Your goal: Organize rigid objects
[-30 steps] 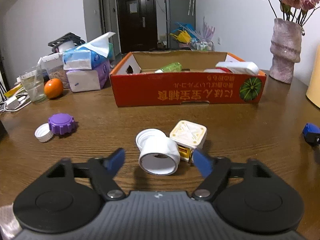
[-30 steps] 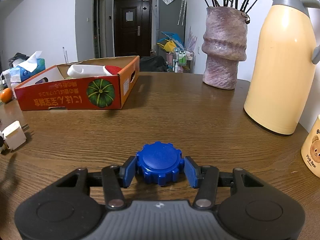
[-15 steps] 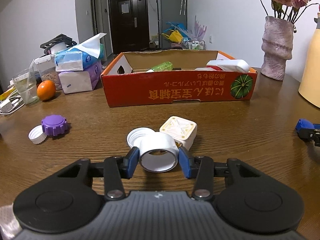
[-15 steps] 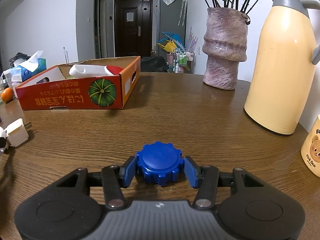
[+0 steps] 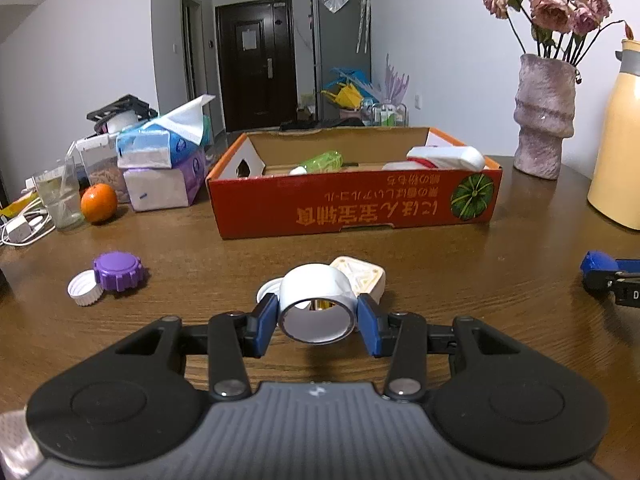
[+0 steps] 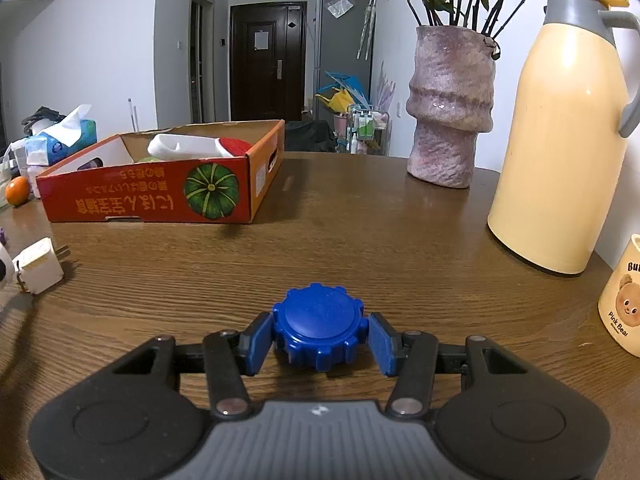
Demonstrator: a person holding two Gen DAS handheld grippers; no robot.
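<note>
A white roll (image 5: 317, 307) is pinched in the left claw (image 5: 317, 322), just above the counter (image 5: 460, 272); a blue cap (image 6: 320, 326) is pinched in the right claw (image 6: 320, 340). Some items already lie in the box (image 5: 352, 210); several caps and a plug remain outside.

table (image 6: 360, 240): glossy grained wood | blue cap (image 6: 320, 326): ridged plastic | box (image 5: 360, 204): printed cardboard | vase (image 6: 448, 104): rough matt | jug (image 6: 560, 140): smooth glossy

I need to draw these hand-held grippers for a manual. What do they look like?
Both match: the left gripper and right gripper have blue flat pads on black linkage arms with silver rivets, two black round discs, and a grey ribbed body. No cables or sleeves show.
</note>
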